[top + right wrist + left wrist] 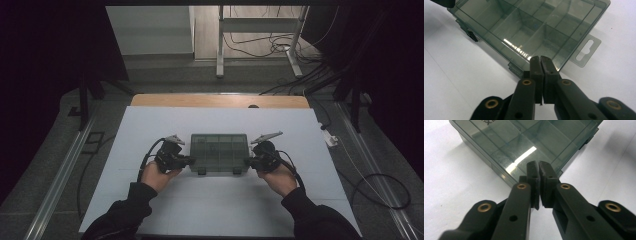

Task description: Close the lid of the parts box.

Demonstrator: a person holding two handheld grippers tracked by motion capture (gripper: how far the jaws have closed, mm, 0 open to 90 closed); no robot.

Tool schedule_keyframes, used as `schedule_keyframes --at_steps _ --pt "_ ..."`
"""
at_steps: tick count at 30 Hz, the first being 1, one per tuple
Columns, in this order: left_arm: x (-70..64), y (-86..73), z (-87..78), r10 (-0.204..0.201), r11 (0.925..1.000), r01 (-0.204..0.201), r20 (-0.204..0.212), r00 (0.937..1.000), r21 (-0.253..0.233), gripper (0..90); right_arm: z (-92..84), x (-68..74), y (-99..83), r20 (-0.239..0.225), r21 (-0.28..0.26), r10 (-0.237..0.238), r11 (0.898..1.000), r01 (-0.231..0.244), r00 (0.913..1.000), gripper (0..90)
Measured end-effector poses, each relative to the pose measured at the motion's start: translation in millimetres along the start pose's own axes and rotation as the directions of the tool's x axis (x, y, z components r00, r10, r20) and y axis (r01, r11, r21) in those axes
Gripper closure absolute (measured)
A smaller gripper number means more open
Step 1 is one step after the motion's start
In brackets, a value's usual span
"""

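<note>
The smoky clear compartment box lies flat, lid closed, near the middle of the desk, a little toward the person's edge. The left gripper stands at its left end and the right gripper at its right end. Both have their jaws pressed together with nothing between them, the tips at the box's near corners.

The risk I see: closed tips can only push. If one side pushes harder, the light box may turn or slide on the smooth white surface. A tip can also slip over the glossy lid instead of catching the latches.
</note>
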State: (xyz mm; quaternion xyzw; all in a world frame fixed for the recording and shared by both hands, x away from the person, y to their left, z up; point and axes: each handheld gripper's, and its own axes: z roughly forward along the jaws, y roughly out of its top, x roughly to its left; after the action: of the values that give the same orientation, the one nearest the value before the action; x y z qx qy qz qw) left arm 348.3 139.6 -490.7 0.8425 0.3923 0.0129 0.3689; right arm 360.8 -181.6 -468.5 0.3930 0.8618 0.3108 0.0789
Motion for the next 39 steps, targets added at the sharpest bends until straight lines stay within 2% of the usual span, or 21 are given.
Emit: schedule_keyframes --at_steps 4,9,15,23,30,39 --pt "-1.4 1.0 -1.6 0.010 0.9999 -0.010 -0.014 0.9998 -0.004 80.4 -0.9 0.9 0.2 0.004 -0.001 -0.004 1.000 0.004 1.0000 83.4" --pt "-4.5 2.3 -3.5 0.031 0.9995 -0.031 -0.033 0.9990 0.004 74.0 -6.2 0.3 1.3 0.007 -0.021 0.003 1.000 -0.003 1.0000 75.1" --pt "-4.8 2.4 -5.7 0.031 0.9995 -0.031 -0.034 0.9989 0.006 66.6 -9.1 1.9 2.1 0.011 -0.023 -0.008 1.000 0.009 0.9999 66.8" --pt "-5.1 1.3 -16.2 0.029 0.9993 -0.030 -0.037 0.9989 -0.022 56.5 -14.3 5.5 2.0 0.024 -0.034 -0.021 0.999 0.022 0.9995 57.0" --pt "-8.1 -1.6 -22.1 0.039 0.9988 -0.040 -0.051 0.9980 -0.028 45.0 -22.8 5.7 -0.2 0.010 -0.056 -0.014 0.998 0.015 0.9999 48.2" --pt "-11.8 -8.1 -32.1 0.044 0.9981 -0.047 -0.074 0.9963 -0.040 29.4 -25.3 10.5 -1.5 -0.019 -0.059 -0.026 0.998 0.025 0.9995 39.8"
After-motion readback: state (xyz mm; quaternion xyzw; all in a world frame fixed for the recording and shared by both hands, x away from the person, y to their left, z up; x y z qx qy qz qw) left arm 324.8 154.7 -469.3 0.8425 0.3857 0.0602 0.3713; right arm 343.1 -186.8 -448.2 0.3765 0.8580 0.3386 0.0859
